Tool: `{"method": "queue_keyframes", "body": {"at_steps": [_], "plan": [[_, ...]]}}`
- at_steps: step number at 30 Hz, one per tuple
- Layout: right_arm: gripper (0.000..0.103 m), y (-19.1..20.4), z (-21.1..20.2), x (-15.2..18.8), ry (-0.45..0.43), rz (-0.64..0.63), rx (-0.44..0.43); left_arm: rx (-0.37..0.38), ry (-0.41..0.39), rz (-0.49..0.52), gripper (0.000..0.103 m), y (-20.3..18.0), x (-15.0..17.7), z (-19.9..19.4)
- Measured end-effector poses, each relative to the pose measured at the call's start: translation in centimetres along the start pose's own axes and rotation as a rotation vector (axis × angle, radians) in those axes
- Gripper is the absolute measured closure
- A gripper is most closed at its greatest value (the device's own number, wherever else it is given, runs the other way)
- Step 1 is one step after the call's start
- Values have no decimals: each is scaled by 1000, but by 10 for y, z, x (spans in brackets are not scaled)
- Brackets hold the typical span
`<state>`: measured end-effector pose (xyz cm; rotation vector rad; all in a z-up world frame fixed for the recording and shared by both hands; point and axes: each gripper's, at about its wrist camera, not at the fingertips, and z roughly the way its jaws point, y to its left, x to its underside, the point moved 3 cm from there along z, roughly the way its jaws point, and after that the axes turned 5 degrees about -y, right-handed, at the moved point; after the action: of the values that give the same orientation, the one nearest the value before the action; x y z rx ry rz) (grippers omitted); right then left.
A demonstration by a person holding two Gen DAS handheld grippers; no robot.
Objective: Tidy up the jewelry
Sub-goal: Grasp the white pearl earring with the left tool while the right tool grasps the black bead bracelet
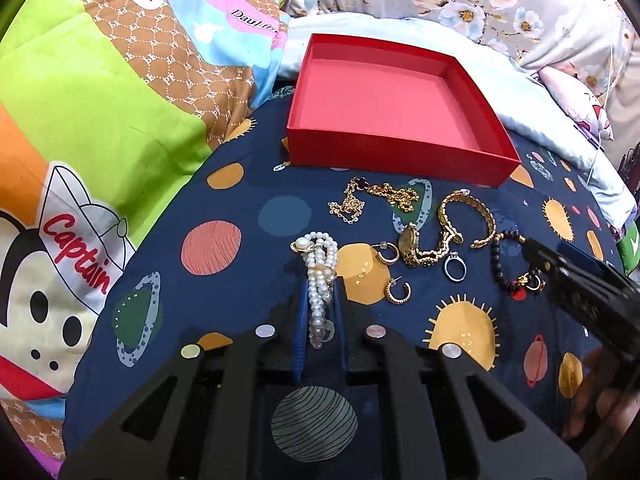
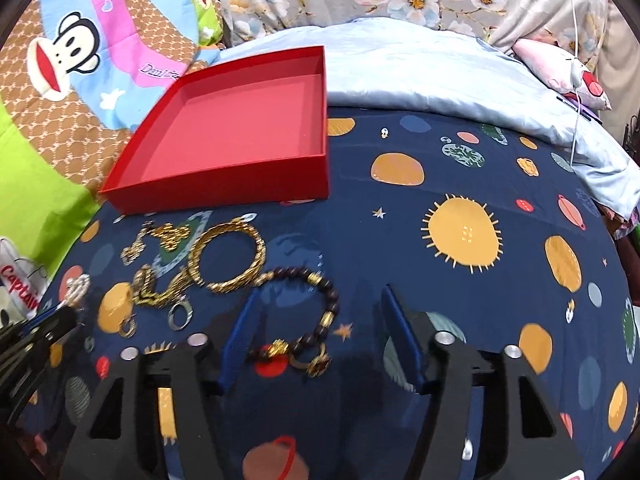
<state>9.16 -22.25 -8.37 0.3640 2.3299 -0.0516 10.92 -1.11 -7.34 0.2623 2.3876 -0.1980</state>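
On the planet-print bedspread [image 1: 248, 272], your left gripper [image 1: 322, 300] pinches the pearl bracelet [image 1: 320, 276], so lift it gently into the red box [image 1: 384, 152] while your half-spread right gripper [image 2: 318, 308] straddles the dark bead bracelet [image 2: 320, 308].

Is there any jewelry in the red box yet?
No, the red box is bare inside; every piece lies on the blue cloth in front of it.

A matt red cardboard box [image 1: 400, 152] sits on smooth printed navy cloth [image 1: 248, 264]. The pearl bracelet [image 1: 320, 276] gleams glossy white; the chain necklace [image 1: 376, 198], bangle [image 1: 468, 216] and watch [image 1: 420, 250] look like polished gold metal. The ring [image 1: 455, 267] is shiny silver metal. The dark bead bracelet [image 2: 316, 316] looks glossy. Pale blue fabric [image 2: 420, 68] at the far side has a satin sheen.
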Motion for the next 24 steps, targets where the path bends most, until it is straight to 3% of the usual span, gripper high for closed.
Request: {"method": "queue_keyframes", "body": {"at_steps": [3,5,9,11,24], "plan": [[56,-1,10,-1,20,-6,1,0,4,-2,91,1,0,2],[69,-1,16,1,38,-12,3,2,7,-4,91,1,0,3],[80,0,19,2,28,-43,25,-1,16,-6,91,2,0,7],[93,0,19,2,28,-40,15,-4,20,-5,91,2,1,8],[96,0,-19,-3,-26,7,-28,-26,10,16,91,-5,1,-8]]}}
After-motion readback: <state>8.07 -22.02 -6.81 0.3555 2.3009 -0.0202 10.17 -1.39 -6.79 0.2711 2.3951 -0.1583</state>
